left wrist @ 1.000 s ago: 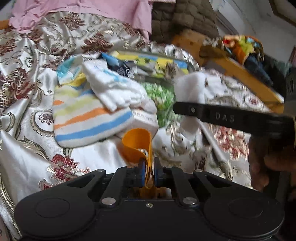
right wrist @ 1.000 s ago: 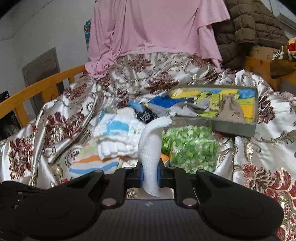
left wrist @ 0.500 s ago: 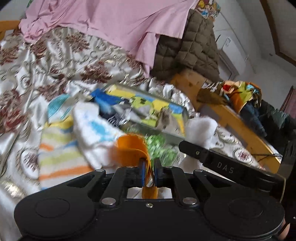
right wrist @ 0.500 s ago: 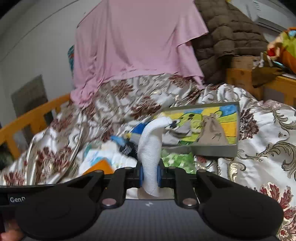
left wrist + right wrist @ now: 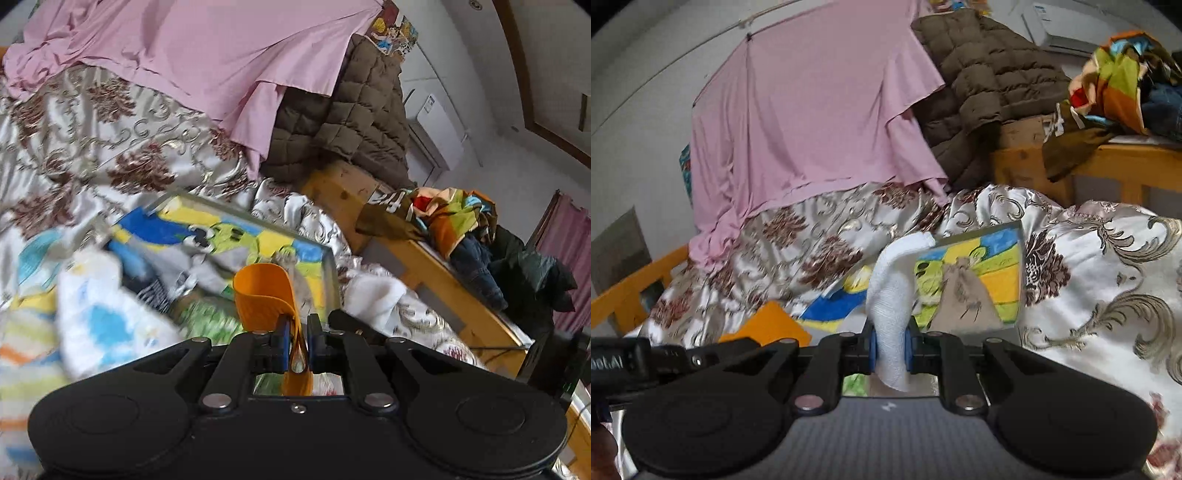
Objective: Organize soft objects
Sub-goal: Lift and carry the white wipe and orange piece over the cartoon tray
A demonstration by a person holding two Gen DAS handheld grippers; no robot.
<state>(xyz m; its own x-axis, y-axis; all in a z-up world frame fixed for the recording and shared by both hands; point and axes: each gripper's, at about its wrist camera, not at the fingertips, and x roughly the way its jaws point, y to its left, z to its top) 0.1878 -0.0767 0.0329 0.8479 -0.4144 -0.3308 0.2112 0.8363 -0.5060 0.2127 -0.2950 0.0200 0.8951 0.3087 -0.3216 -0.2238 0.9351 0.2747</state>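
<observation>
Both hand-held grippers are gripping soft items above the bed — one orange, one white.

The left hand-held gripper [image 5: 298,341] is pinching an orange strip [image 5: 264,297], its jaws nearly closed on the thin material, which is curling up and forward in a loop. The right hand-held gripper [image 5: 889,345] is clamping a white sock [image 5: 891,295] that is standing up between the jaws, its top bending over to the right. Both items are hanging in front of a colourful box [image 5: 236,236] that is lying on the patterned bedspread [image 5: 110,147] — a beige pouch [image 5: 962,295] is sitting inside it. More white and striped cloths [image 5: 92,325] are lying left of the box, blurred. A pink sheet [image 5: 812,110] is draping behind.
</observation>
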